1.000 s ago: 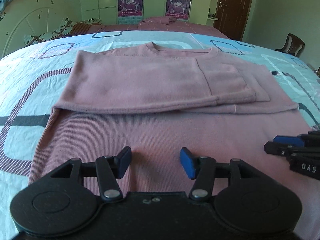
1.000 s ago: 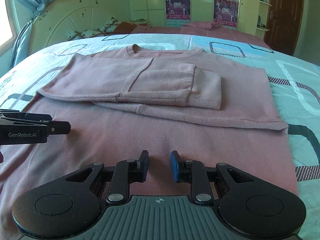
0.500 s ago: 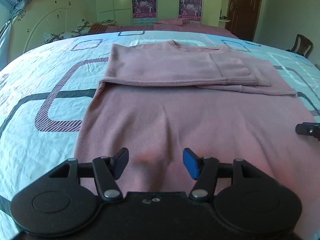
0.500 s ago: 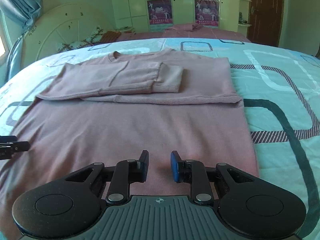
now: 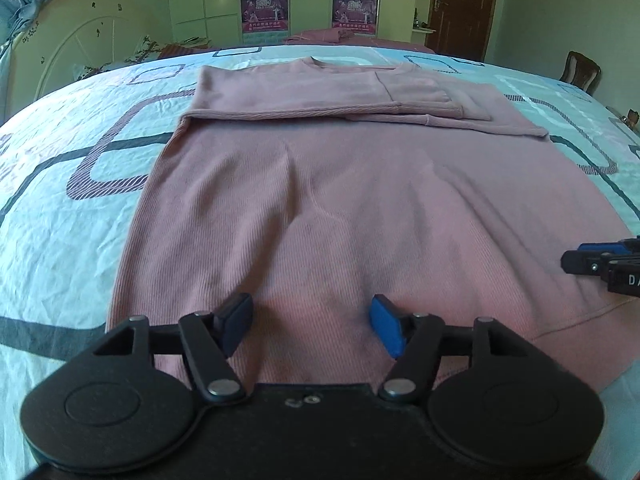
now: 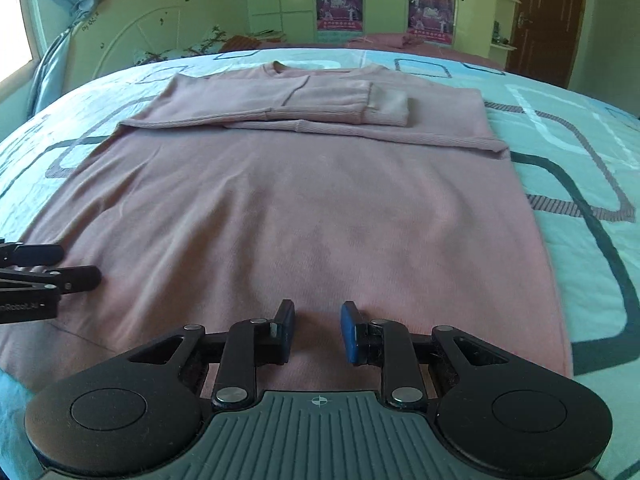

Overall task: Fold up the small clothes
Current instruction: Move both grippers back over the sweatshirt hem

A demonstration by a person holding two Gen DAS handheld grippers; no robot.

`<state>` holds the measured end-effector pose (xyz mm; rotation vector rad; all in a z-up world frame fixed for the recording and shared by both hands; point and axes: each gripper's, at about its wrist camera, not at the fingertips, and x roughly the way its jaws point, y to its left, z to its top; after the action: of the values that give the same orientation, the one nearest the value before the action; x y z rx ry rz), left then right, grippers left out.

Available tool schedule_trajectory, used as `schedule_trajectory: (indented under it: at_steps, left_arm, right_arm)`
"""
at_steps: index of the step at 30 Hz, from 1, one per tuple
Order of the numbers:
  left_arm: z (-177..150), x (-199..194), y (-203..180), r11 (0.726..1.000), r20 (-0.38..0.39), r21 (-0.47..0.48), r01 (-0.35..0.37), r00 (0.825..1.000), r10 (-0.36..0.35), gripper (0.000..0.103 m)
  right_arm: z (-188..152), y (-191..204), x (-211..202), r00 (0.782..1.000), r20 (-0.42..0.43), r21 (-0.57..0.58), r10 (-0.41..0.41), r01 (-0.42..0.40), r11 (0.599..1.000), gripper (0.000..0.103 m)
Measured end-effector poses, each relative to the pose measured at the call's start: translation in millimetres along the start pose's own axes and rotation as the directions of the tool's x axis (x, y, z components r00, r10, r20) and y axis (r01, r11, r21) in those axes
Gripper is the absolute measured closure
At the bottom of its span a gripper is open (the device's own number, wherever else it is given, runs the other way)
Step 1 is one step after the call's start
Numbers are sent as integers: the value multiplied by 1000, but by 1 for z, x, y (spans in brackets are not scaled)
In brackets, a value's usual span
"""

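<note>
Left gripper (image 5: 312,326) opening, nothing between its jaws; right gripper (image 6: 317,330) parted narrowly, also empty. I see the pink sweater (image 5: 360,200) flat on the bed (image 5: 80,220), running away from both, near hem right beneath them, sleeves folded at the far end.

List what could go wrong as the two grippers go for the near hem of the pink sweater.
1. The sleeves lie loosely folded across the chest of the pink sweater; a quick lift of the hem could shake them open.
2. The left gripper, jaws opening and empty, could pinch the bedsheet along with the knit.
3. Wrinkles near the hem could get folded in.
</note>
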<state>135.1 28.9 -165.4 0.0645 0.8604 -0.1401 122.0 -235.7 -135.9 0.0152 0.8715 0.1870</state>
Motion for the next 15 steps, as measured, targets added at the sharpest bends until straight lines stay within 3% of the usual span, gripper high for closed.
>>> schedule_trajectory:
  at_steps: [7,15]
  left_arm:
    - [-13,-13,11,1000,0,-18,5,1000,-5,39]
    - [-23,-44,37,995,39,-95,8,999,-4,40]
  right_arm:
    - [-27,-28,-28,995,3,71,-100,100,992,79]
    - [-40,-31,-56,990,22,87,-143,140,986,79]
